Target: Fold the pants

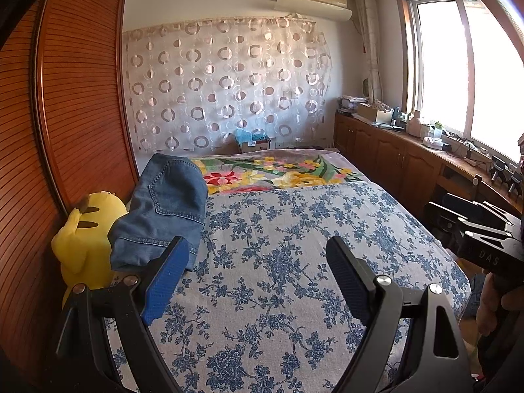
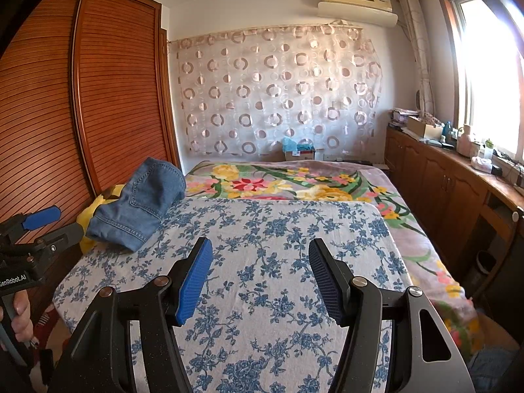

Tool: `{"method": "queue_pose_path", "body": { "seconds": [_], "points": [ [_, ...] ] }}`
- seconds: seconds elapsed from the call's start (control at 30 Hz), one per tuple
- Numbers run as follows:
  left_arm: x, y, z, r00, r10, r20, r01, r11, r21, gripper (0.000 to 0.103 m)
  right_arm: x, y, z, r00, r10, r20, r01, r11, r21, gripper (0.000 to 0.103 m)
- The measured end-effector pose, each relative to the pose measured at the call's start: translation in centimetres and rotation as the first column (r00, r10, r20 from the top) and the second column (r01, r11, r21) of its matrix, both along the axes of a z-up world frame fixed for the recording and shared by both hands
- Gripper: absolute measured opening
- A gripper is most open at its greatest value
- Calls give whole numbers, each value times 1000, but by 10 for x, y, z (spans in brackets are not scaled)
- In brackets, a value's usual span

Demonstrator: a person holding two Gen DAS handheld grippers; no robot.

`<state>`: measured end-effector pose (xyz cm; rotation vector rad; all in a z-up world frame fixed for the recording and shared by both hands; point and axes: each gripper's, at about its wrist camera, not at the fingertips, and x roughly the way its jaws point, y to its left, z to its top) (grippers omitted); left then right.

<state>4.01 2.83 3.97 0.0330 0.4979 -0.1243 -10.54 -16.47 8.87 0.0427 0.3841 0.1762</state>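
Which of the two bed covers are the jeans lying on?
The jeans lie on the blue-flowered cover, at its edge by the yellow plush toy. The other cover, with big red and yellow flowers, lies farther back, towards the curtain.

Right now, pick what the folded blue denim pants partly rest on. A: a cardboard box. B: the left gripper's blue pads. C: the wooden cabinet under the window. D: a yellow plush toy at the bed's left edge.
D: the folded blue denim pants lean over the yellow plush toy, both grippers empty.
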Motion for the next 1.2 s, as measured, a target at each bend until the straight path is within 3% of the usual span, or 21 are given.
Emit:
{"method": "queue_pose_path", "body": {
  "seconds": [1.2],
  "points": [
    [-1,3,1,1000,-1,6,1,1000,-1,86,0,4,-4,1000,-9,5,9,1000,-1,63]
  ]
}}
